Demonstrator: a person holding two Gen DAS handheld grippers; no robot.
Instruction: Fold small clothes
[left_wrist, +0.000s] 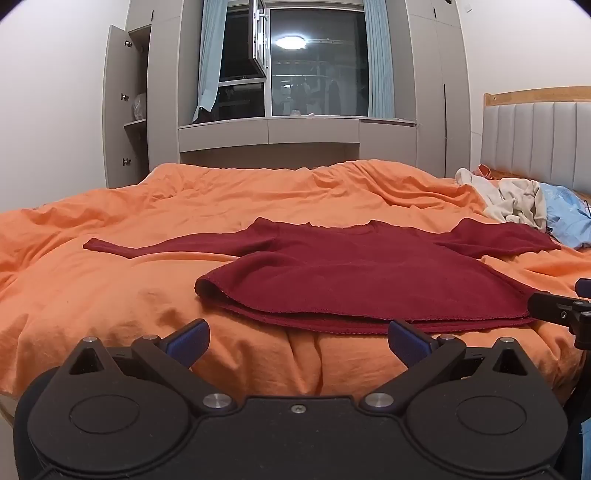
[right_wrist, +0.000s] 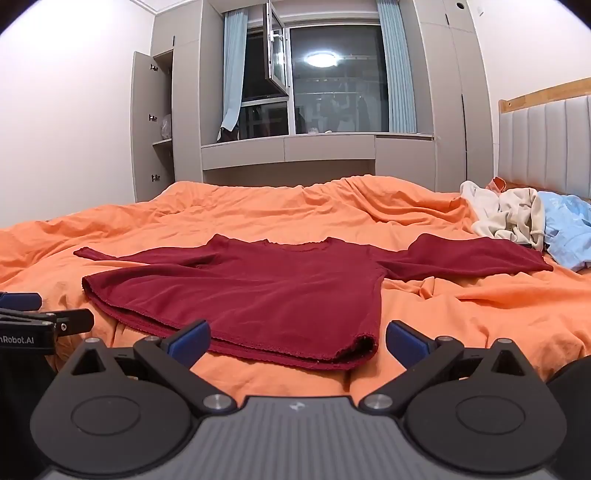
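Observation:
A dark red long-sleeved top (left_wrist: 354, 280) (right_wrist: 240, 291) lies flat on the orange bed cover (left_wrist: 110, 288) (right_wrist: 480, 314), hem toward me, both sleeves spread sideways. My left gripper (left_wrist: 297, 341) stands open just short of the hem's left half, nothing between its blue pads. My right gripper (right_wrist: 295, 341) is open too, at the hem's right corner, which lies in front of the gap between its fingers; the pads do not touch it. Each gripper shows at the edge of the other's view.
A heap of cream and light blue clothes (left_wrist: 532, 210) (right_wrist: 524, 221) lies at the right by the padded headboard (right_wrist: 546, 140). Beyond the bed stand grey cabinets (left_wrist: 129, 110) with an open door and a window (left_wrist: 317, 62). The near bed edge is just below the grippers.

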